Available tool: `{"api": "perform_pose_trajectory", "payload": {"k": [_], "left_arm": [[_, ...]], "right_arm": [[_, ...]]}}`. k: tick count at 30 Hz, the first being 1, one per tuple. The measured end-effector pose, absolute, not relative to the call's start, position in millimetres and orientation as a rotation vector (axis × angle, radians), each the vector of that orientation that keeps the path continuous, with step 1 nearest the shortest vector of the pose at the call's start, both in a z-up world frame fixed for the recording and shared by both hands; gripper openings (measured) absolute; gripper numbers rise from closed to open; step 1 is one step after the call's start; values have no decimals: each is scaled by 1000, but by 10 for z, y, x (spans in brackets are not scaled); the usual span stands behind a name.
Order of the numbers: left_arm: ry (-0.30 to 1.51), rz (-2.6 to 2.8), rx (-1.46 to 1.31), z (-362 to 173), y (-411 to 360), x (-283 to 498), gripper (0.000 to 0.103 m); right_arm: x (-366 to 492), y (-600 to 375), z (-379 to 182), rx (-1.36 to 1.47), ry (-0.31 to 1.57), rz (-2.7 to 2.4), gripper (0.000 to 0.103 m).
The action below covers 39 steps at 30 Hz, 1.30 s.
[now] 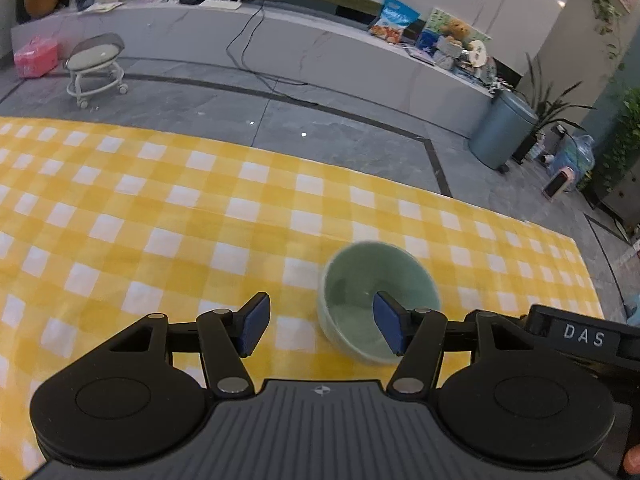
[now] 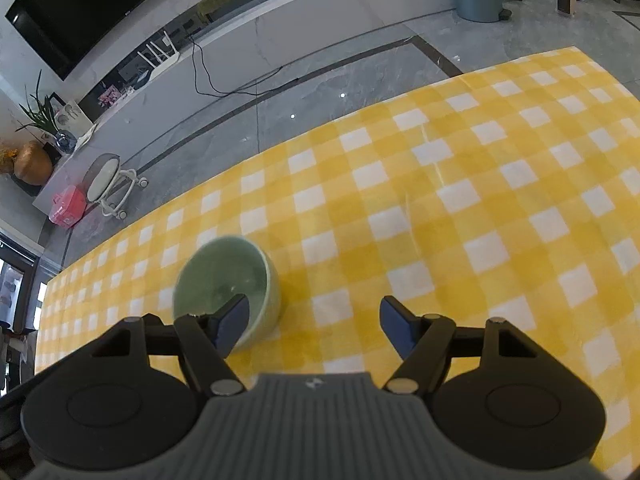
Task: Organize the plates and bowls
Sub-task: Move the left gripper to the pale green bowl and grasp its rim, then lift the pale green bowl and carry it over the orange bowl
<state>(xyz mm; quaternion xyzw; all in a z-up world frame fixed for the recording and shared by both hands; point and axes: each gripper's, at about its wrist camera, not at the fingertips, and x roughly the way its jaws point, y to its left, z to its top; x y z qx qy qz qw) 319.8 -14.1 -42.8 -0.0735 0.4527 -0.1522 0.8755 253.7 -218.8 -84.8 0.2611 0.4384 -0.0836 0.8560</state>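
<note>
A pale green bowl (image 1: 376, 296) stands upright and empty on the yellow-and-white checked tablecloth (image 1: 160, 208). My left gripper (image 1: 320, 320) is open; its right finger sits in front of the bowl's inside, and the bowl lies to the right of the gap. In the right wrist view the same bowl (image 2: 226, 280) is at the lower left, and my right gripper (image 2: 314, 324) is open with its left finger overlapping the bowl's near wall. Neither gripper holds anything. No plates are in view.
The table's far edge (image 1: 340, 168) drops to a grey tiled floor. A wheeled stool (image 1: 96, 66), a pink box (image 1: 36, 56) and a blue-grey bin (image 1: 500, 132) stand on the floor beyond. A low marble ledge (image 1: 280, 36) carries bags and clutter.
</note>
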Motion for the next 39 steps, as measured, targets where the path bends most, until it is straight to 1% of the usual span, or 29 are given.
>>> {"api": "perform_pose_trajectory", "payload": {"k": [2,4,6,9,11,12,14,16,18,19,21,23,24,25,26,30,39], "left_arm": [[956,-311,-154,-493,-150,3259,68],[975,-308,-151,-561,-156,3310,66],[994,-303,-150,-626,-164,3347,64],[1018,-300,-133,-696,-225,3409,61],[1035,-302,-112,-735,-280,3437,54],[1042,-300,-102,-749,-306,3448,52],[1058,-300,-94,-774,-333,3472,47],[1075,-296,-96,-796,-341,3497,44],[1084,-310,-108,-806,-340,3508,39],[1085,-317,-111,-810,-345,3517,36],[1082,-324,-112,-806,-352,3509,32],[1078,-338,-113,-809,-360,3516,23],[1074,-344,-109,-800,-371,3503,20],[1070,-351,-110,-791,-383,3503,13],[1069,-354,-107,-780,-398,3496,11],[1078,-332,-106,-758,-420,3503,10],[1062,-311,-100,-565,-286,3247,8]], "right_arm": [[2648,-2171,-905,545,941,-172,70],[2745,-2152,-972,544,965,-167,64],[2824,-2117,-1037,543,993,-158,62],[2934,-2083,-1114,544,1022,-149,62],[2997,-2066,-1160,537,1039,-151,58],[3034,-2057,-1187,535,1052,-151,53],[3080,-2032,-1229,540,1071,-149,49],[3105,-2018,-1268,548,1081,-150,42],[3115,-2006,-1281,541,1077,-156,37],[3125,-1997,-1284,534,1077,-151,32],[3122,-2012,-1306,535,1080,-137,26],[3108,-2010,-1304,536,1075,-122,21],[3100,-2005,-1301,534,1070,-111,16],[3095,-1992,-1291,529,1065,-105,12],[3091,-1970,-1278,518,1062,-103,11],[3068,-1902,-1237,472,1058,-118,9],[2755,-1853,-1129,584,1046,-126,7]]}}
